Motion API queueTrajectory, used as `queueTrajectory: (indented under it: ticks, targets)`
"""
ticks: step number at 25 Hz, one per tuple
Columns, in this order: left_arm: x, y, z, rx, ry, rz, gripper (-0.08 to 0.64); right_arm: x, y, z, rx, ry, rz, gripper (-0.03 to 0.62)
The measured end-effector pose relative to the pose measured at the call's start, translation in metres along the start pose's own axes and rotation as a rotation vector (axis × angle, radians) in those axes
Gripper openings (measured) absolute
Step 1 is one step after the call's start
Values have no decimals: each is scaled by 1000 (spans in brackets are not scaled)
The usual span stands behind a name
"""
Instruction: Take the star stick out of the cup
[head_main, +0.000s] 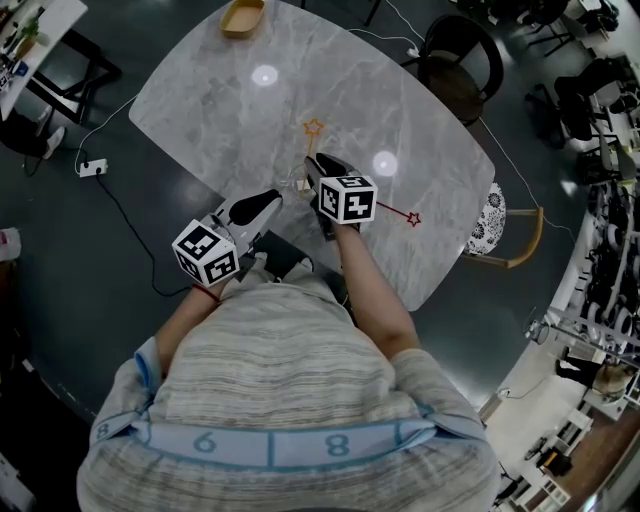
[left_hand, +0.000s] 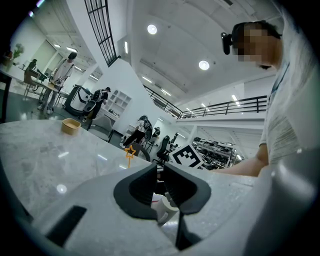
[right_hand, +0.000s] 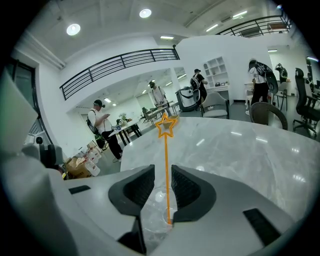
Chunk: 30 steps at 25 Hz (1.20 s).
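You're holding two grippers: one left gripper (head_main: 271, 202) and one right gripper (head_main: 312, 166). You've got two star sticks in view: one orange star stick (head_main: 314, 128) and one red star stick (head_main: 413, 217). There's one clear cup (right_hand: 152, 215), one marble table (head_main: 220, 100) and one wooden bowl (head_main: 243, 17). Two chairs stand beside the table: one black chair (head_main: 455, 60) and one cushioned chair (head_main: 490, 222). One power strip (head_main: 92, 168) lies on the floor.

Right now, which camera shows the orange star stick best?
The right gripper view: the orange star stick stands whole between the right gripper's open tongs, in the clear cup. The head view shows it tiny; the left gripper view, only its star end.
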<state>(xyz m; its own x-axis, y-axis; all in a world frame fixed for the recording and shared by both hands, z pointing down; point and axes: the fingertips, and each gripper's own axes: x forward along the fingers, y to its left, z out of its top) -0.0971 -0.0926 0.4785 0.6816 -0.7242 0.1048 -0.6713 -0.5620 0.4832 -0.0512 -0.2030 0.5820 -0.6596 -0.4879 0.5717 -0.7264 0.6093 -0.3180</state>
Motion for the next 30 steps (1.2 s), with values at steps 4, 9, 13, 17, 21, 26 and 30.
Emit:
queueTrajectory:
  ticks: [4, 9, 13, 17, 21, 26, 30]
  targets:
    - [-2, 1, -1, 0, -2, 8, 51, 5, -1, -2, 1, 8, -3, 69]
    - [-5, 2, -2, -1, -3, 17, 51, 13, -6, -4, 6, 22, -17, 69]
    - [-8, 3, -1, -2, -2, 21, 51, 20, -8, -5, -4, 38, -31, 69]
    - [-9, 2, -1, 1, -1, 24, 51, 23, -10, -8, -20, 55, -36, 67]
    - [-11, 3, 0, 1, 2, 27, 51, 28, -8, -8, -23, 62, -31, 67]
    - [-11, 0, -2, 5, 3, 26, 51, 27, -10, -11, -39, 76, -37, 26]
    - [-14, 4, -1, 6, 4, 23, 51, 30, -8, -11, -38, 76, -41, 18]
